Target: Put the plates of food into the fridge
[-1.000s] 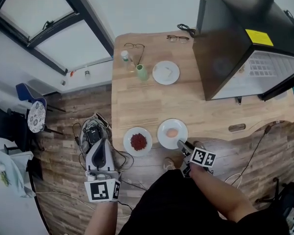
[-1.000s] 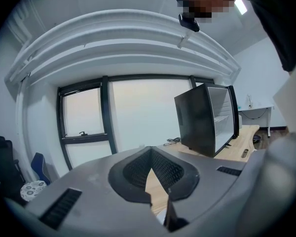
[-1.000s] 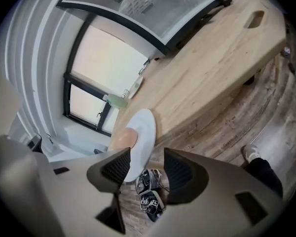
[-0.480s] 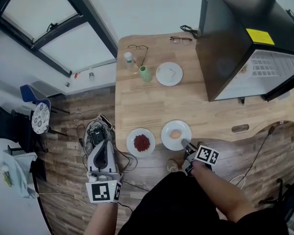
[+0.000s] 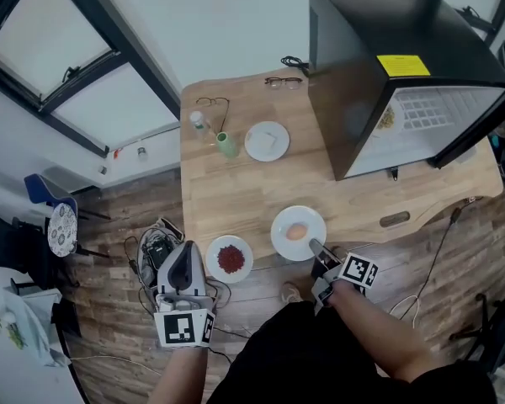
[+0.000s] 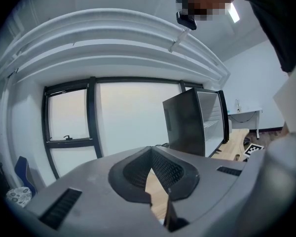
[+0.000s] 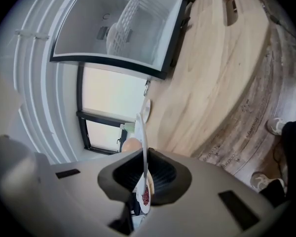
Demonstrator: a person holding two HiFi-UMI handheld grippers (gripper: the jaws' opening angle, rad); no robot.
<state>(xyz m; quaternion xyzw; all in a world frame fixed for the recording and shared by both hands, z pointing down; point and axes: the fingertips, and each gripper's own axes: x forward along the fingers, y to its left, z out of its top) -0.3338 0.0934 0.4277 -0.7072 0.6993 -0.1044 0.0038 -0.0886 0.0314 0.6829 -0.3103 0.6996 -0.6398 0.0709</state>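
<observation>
Clamping the right gripper (image 5: 315,247), jaws having just been closing, onto the near rim of the round white plate carrying a pale orange lump (image 5: 284,224), out in front of the black mini fridge with its door open (image 5: 362,74). Not touching the round white plate of red bits (image 5: 218,249), farther out from the fridge's front, leftward. Holding the left gripper (image 5: 185,251) farther out again, jaws together, gripping nothing.

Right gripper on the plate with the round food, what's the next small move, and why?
Probably raise the plate, kept level, and carry it toward the fridge. The right gripper has just closed its jaws on the plate's near rim, and the fridge stands open farther along the table.
</observation>
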